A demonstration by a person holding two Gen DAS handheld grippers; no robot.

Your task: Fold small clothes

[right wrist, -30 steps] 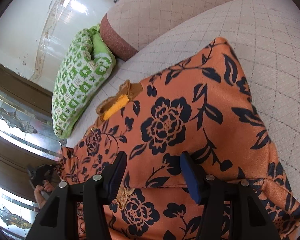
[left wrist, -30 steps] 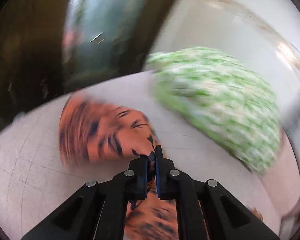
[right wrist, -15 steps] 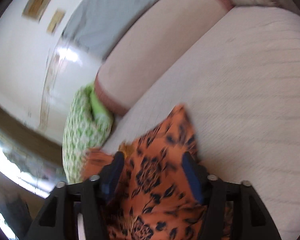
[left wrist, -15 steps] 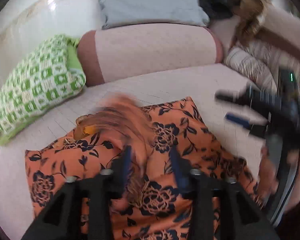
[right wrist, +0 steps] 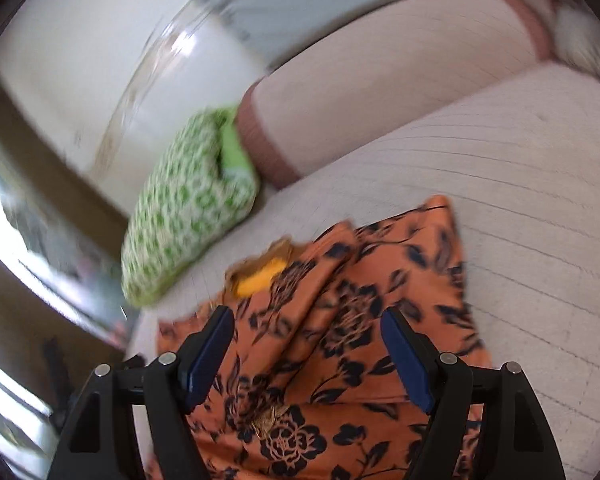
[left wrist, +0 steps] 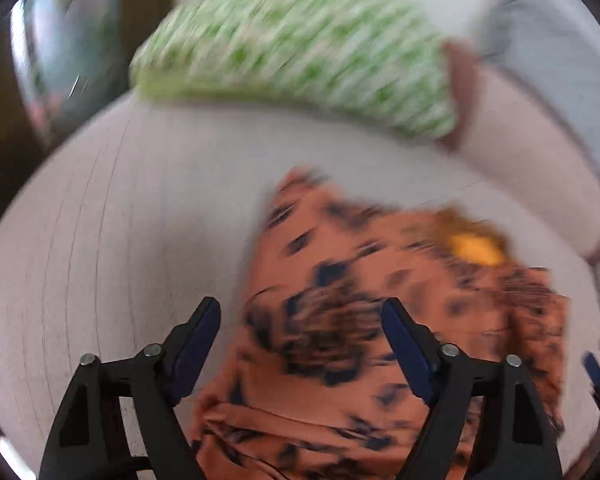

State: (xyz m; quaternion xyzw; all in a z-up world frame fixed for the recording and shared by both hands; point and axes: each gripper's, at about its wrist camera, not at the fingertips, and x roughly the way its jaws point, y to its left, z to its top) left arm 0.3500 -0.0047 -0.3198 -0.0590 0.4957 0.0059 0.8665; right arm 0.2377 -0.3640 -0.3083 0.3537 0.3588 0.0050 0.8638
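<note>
The orange floral garment (right wrist: 340,340) lies on the quilted sofa seat (right wrist: 520,200), partly folded: one flap is laid over along its middle, running from about 6 o'clock up toward 12 in the right wrist view, with a yellow neck label (right wrist: 260,276) showing at the far edge near 11 o'clock. A green patterned cushion (right wrist: 184,208) sits at 10 o'clock against the sofa's bolster (right wrist: 380,92), well apart from the cloth.

The left claw (left wrist: 300,344) is opening, and its pads (left wrist: 196,344) hang above the fabric with nothing pinched between them; the view is smeared by motion. The right claw (right wrist: 308,352) is opening as well, poised over the garment and gripping nothing.

This looks like the release at the end of one fold, with the flap just laid down. The next move likely calls for picking a fresh edge, probably the near hem or the side toward 3 o'clock, pinching it with both claws and carrying it across evenly so the stacked layers do not slide or bunch.
</note>
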